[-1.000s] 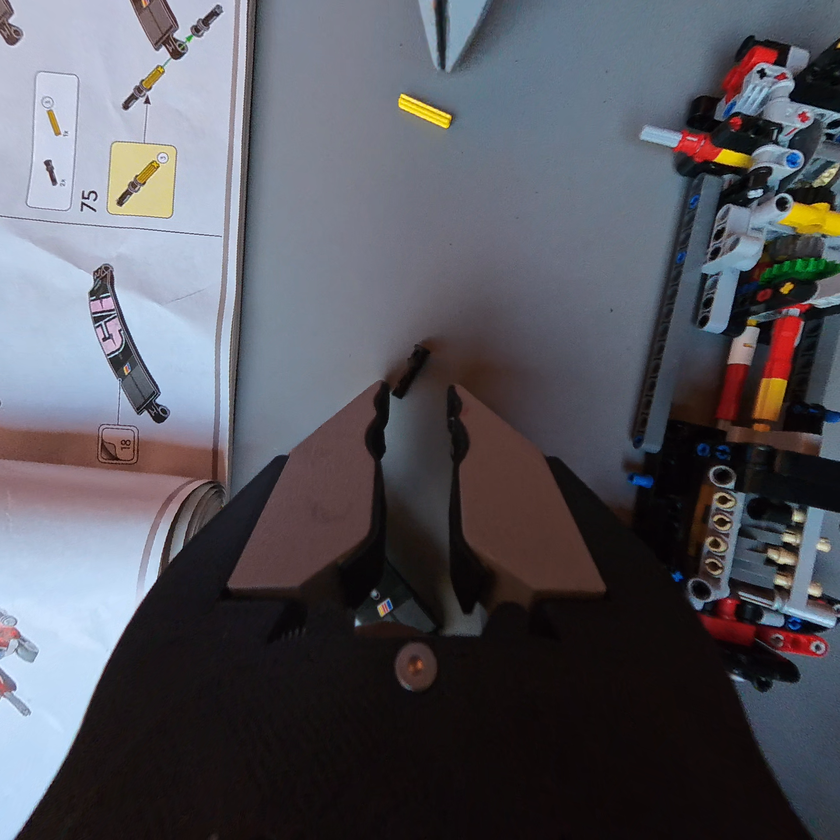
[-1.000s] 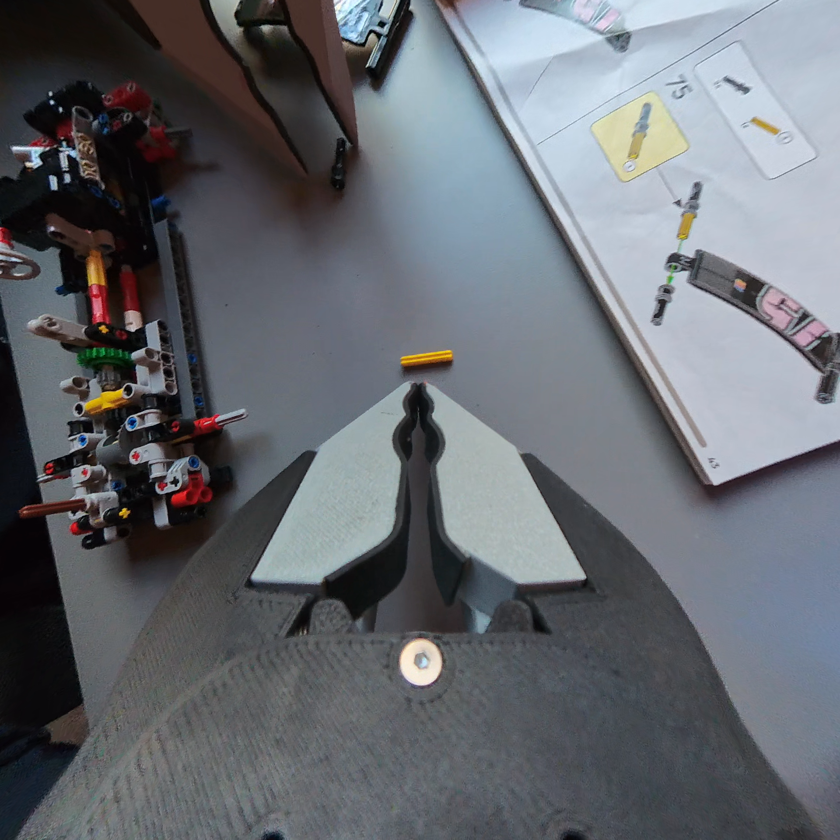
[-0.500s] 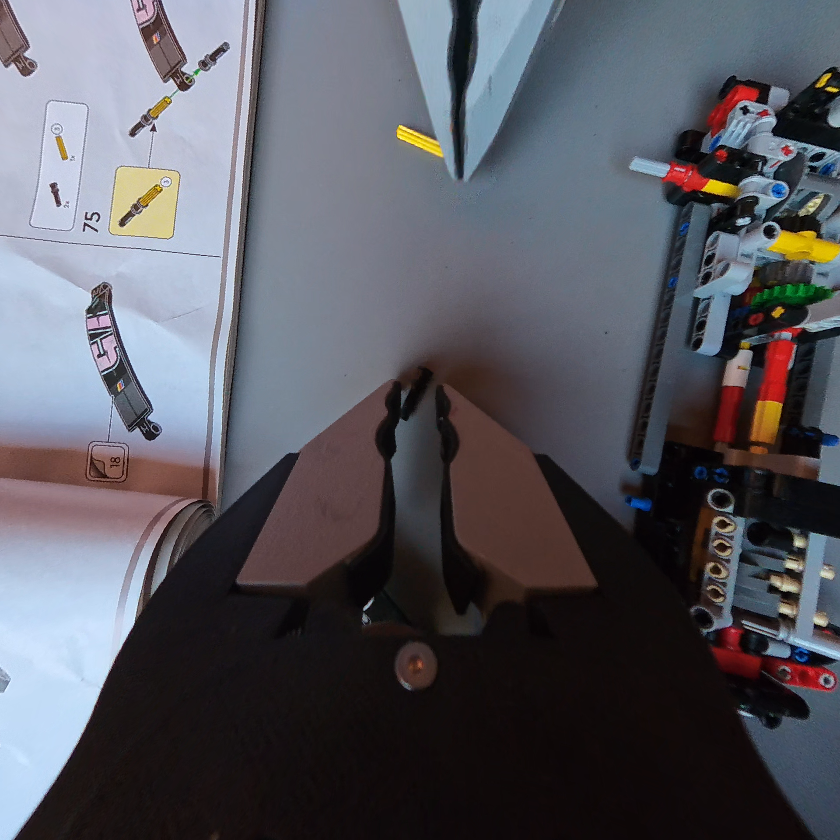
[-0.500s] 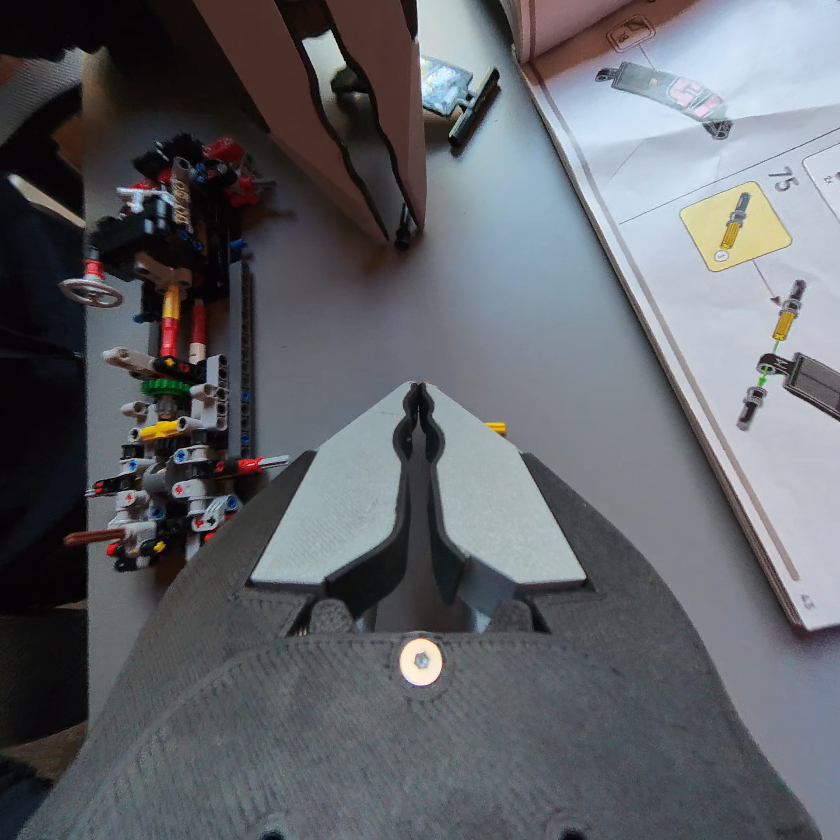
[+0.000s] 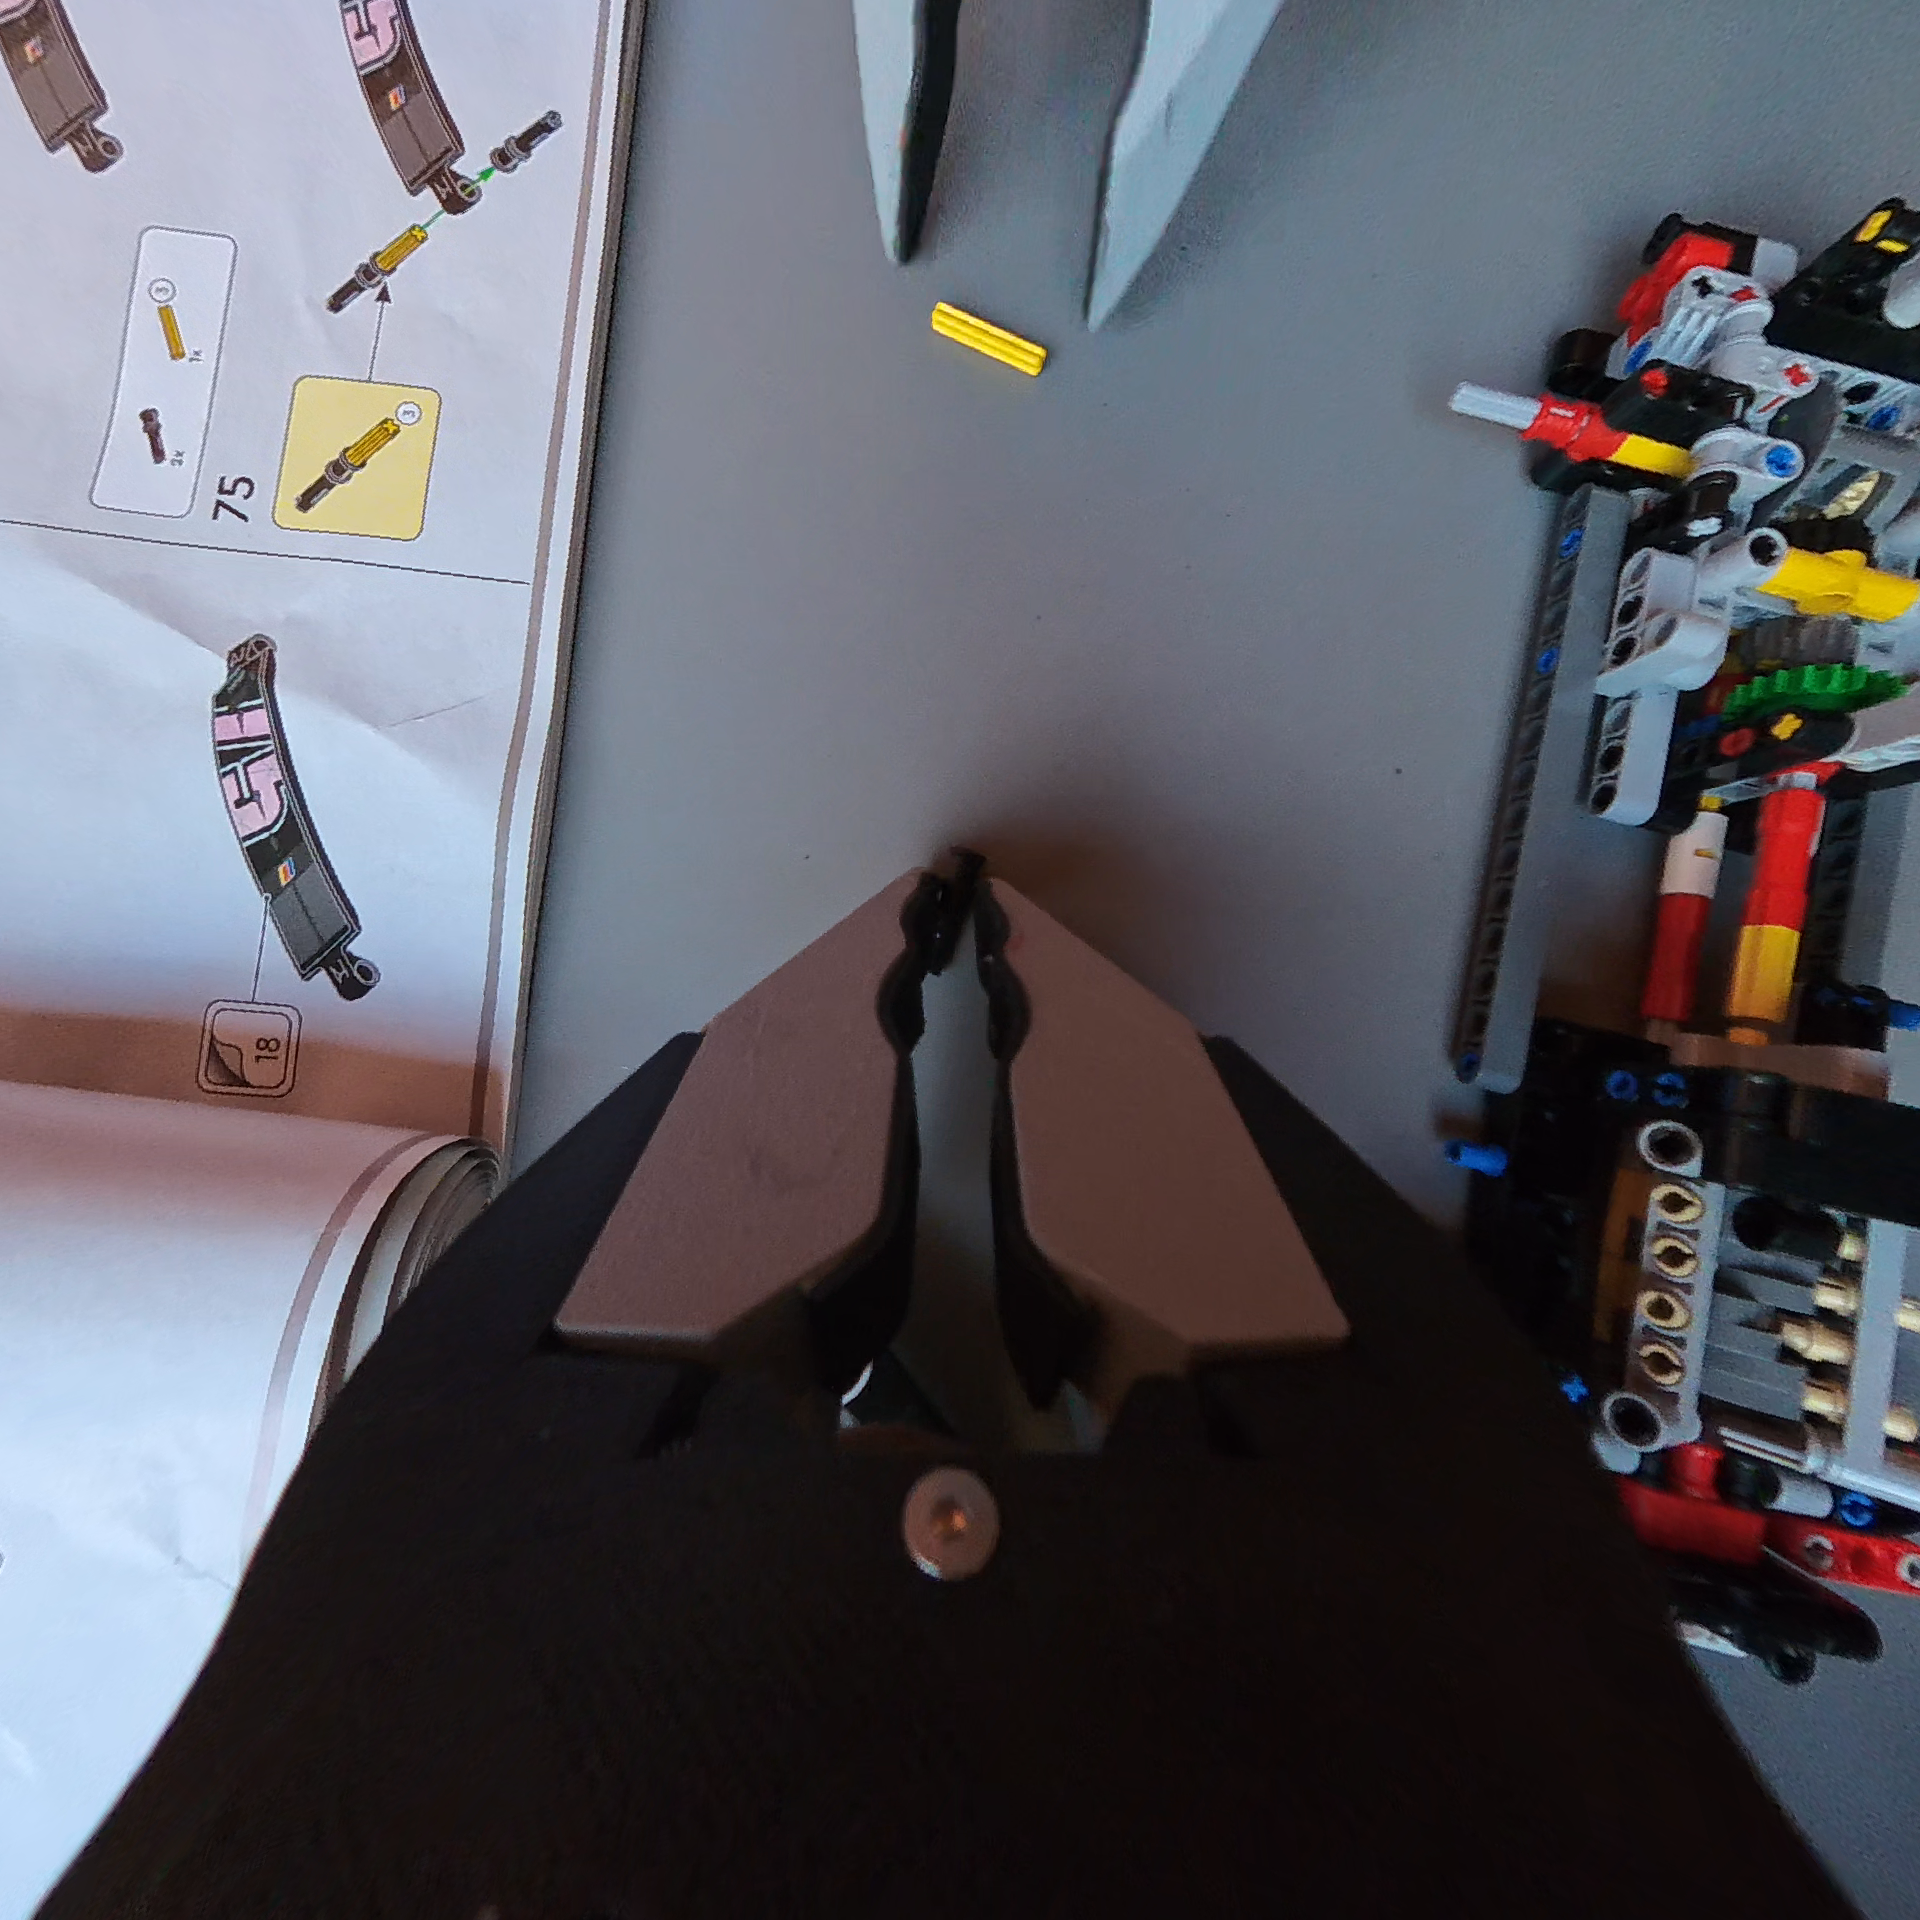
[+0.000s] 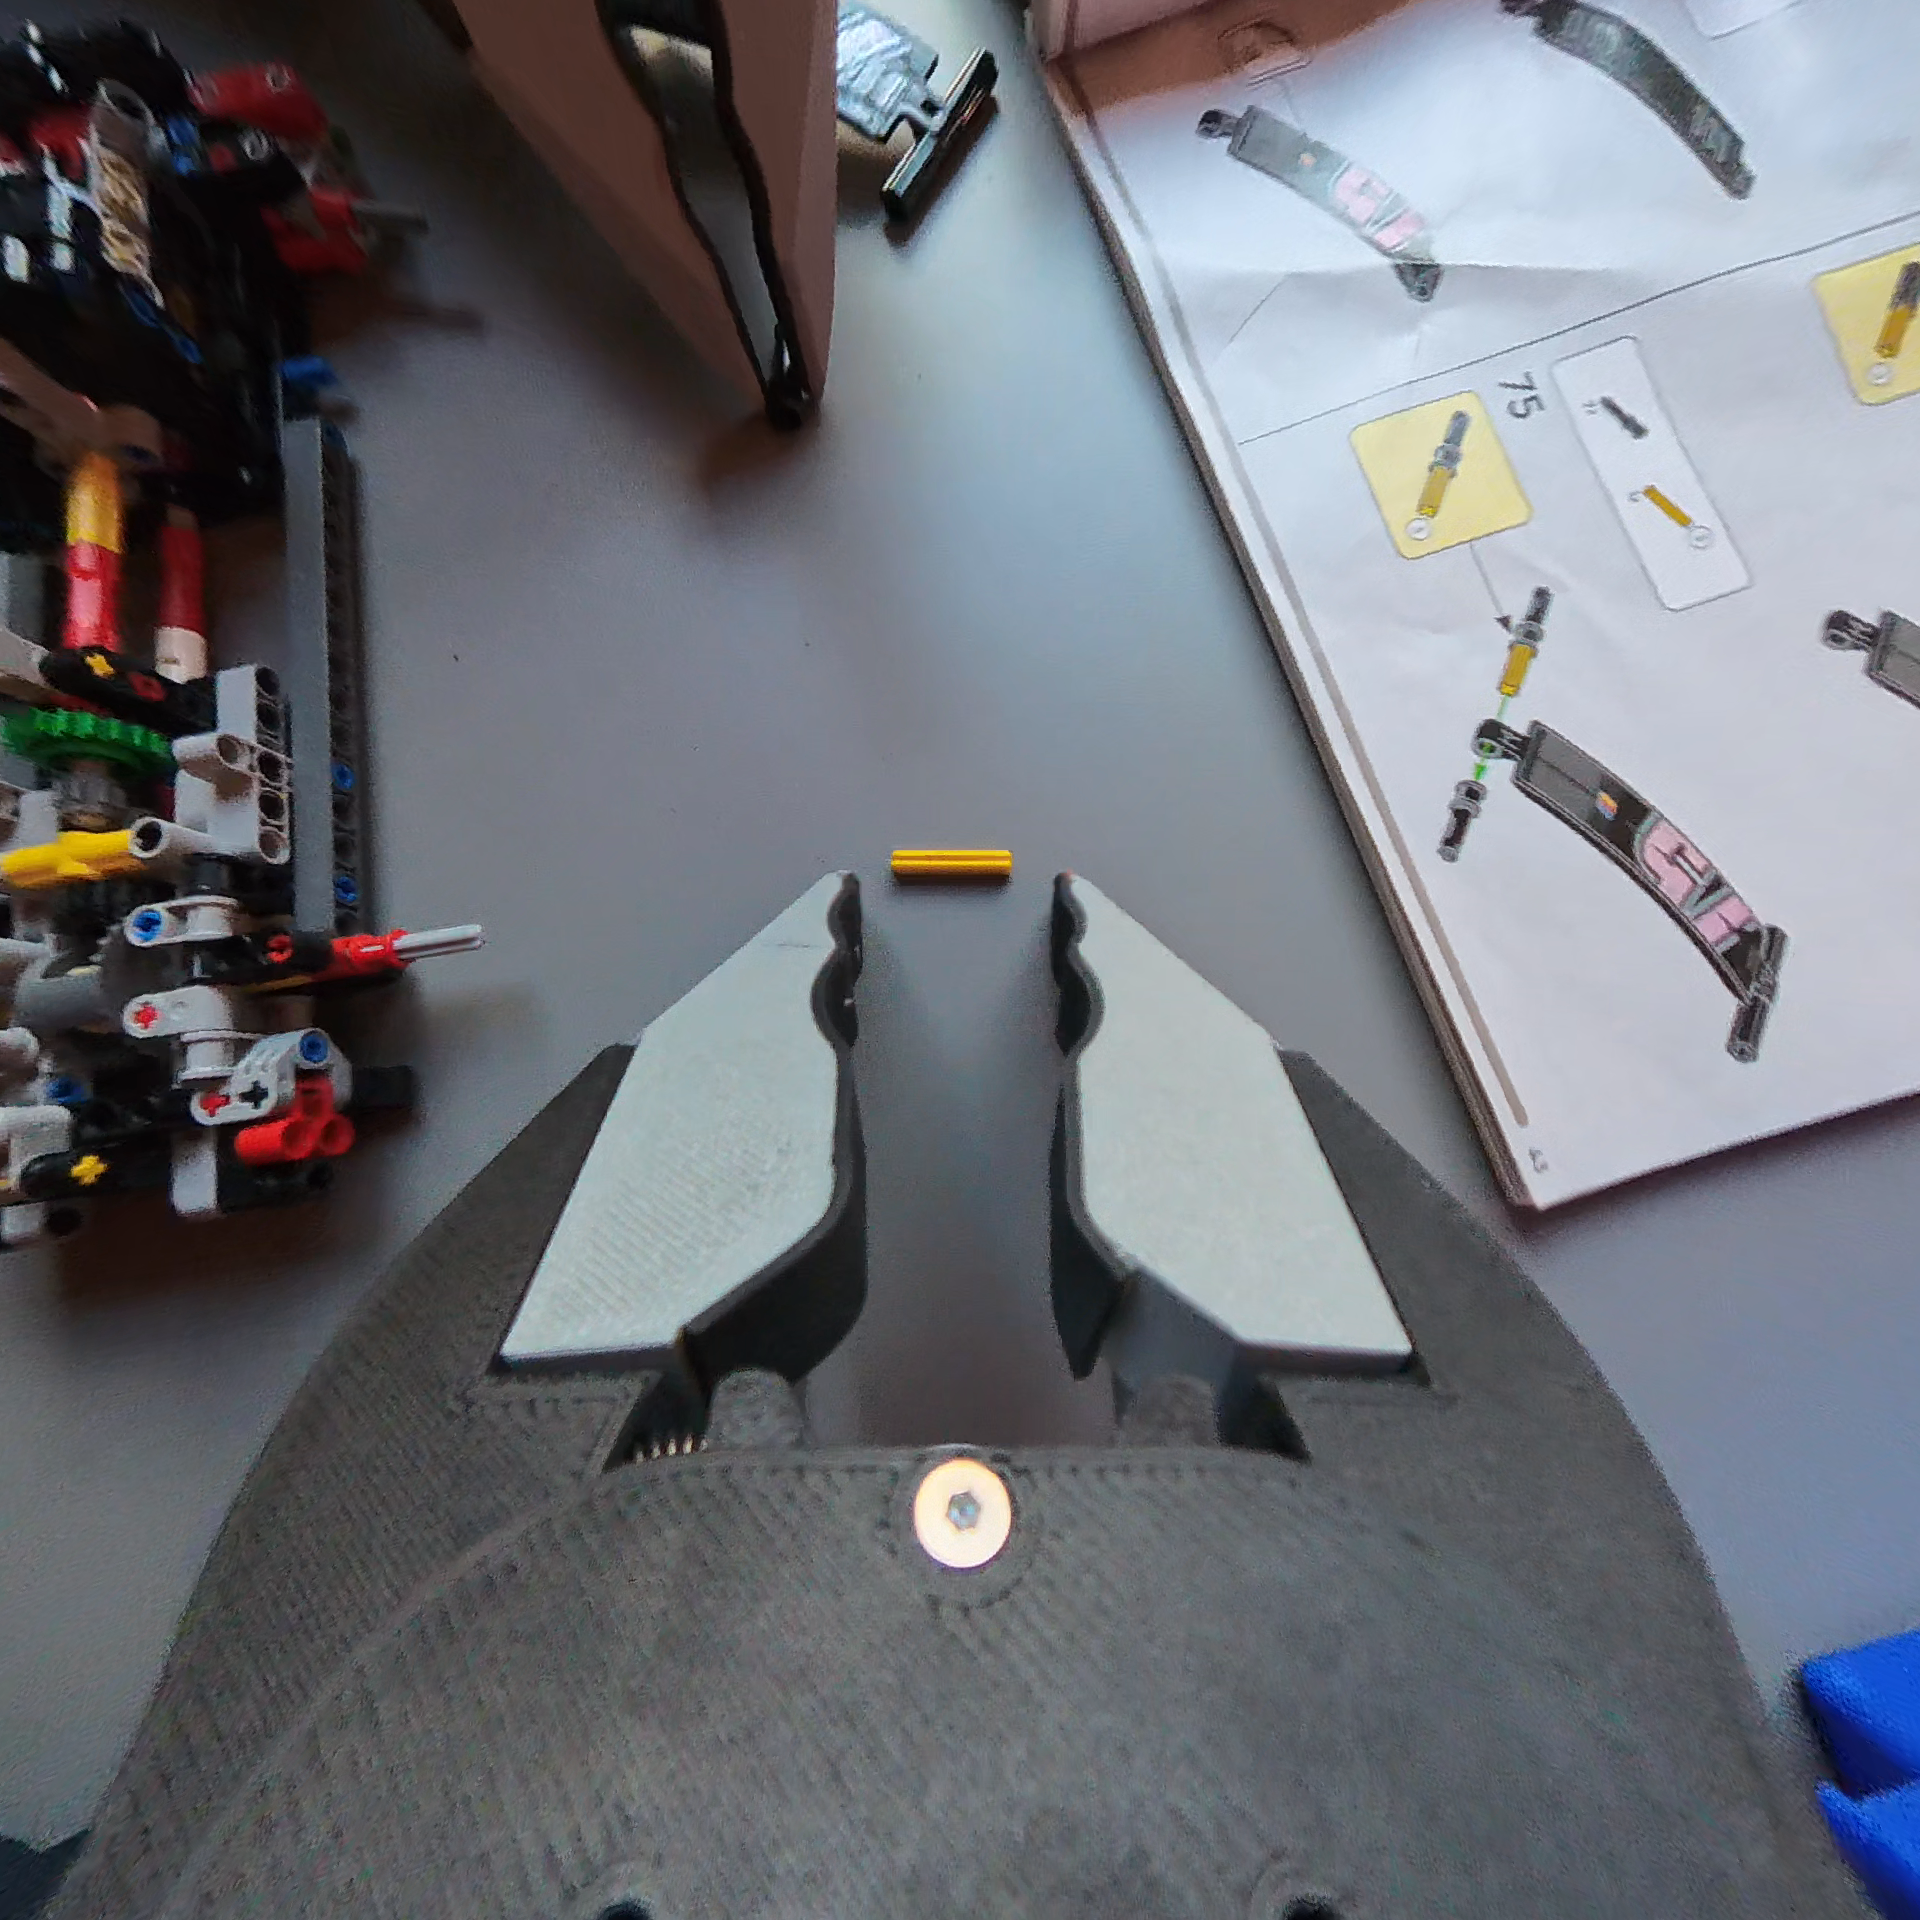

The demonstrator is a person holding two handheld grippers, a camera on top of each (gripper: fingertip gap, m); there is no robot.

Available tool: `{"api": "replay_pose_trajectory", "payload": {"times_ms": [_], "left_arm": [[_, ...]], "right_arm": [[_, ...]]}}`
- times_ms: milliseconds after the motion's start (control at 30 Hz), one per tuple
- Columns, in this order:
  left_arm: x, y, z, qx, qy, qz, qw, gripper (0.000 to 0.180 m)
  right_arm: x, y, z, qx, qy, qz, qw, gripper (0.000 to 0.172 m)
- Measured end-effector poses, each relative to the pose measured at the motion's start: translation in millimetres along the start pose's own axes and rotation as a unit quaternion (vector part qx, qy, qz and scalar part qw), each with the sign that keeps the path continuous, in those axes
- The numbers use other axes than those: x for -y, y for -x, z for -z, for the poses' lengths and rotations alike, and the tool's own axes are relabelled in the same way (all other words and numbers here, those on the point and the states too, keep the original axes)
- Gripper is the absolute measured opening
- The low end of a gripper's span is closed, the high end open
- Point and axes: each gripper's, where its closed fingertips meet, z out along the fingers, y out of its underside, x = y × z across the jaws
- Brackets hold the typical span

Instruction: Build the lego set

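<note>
A matte grey desk [image 5: 1195, 623] was seen, smooth and lightly speckled. The left gripper [image 5: 961, 894], with flat brown wedge-shaped fingers [image 5: 790, 1122] lined by wavy black pads, was angled down with its tips at the desk; the fingers were drawn nearly together and pressed on a small black plastic pin [image 5: 964, 873], whose end stuck out just past the tips. The right gripper [image 6: 956, 894], with pale grey ribbed-print fingers [image 6: 707, 1143] of the same wedge form, was held low over the desk with its fingers set well apart and nothing between them. A short yellow ridged axle [image 6: 951, 864] lay flat on the desk just beyond those tips, crosswise to them and untouched. A glossy paper instruction booklet [image 5: 260, 675] lay open on one side, and a partly built model of plastic beams, gears and pins [image 5: 1714, 831] was on the other.
</note>
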Motion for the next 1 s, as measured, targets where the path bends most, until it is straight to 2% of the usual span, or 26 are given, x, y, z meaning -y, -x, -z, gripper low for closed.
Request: {"api": "replay_pose_trajectory", "payload": {"times_ms": [233, 300, 633, 800, 833, 933, 1000], "left_arm": [[0.3, -1.2, -0.4, 0.006, -0.004, -0.001, 1.0, 0.004], [0.3, -1.1, -0.4, 0.007, -0.005, -0.002, 1.0, 0.004], [0.3, -1.0, 0.0, -0.009, -0.017, 0.022, 1.0, 0.004], [1.2, -2.2, -0.3, -0.009, -0.015, 0.033, 0.999, 0.004], [1.7, -4.6, -0.6, -0.015, -0.014, 0.034, 0.999, 0.004], [4.6, -14.0, -0.7, -0.043, -0.012, 0.046, 0.998, 0.018], [4.4, -15.1, -0.2, -0.046, -0.009, 0.046, 0.998, 0.021]], "right_arm": [[6.4, 11.5, -7.9, 0.033, -0.02, 0.013, 0.999, 0.039], [4.5, 16.7, -6.9, 0.044, -0.014, 0.02, 0.999, 0.033], [-7.4, 30.6, 3.8, 0.098, 0.01, -0.007, 0.995, 0.026], [-8.3, 34.3, -0.6, 0.108, 0.014, -0.002, 0.994, 0.0], [-6.5, 36.3, -2.3, 0.112, 0.013, 0.001, 0.994, 0.0], [-4.8, 38.3, -3.3, 0.11, 0.014, 0.009, 0.994, 0.004], [-4.8, 38.7, -3.2, 0.109, 0.015, 0.009, 0.994, 0.005]]}}
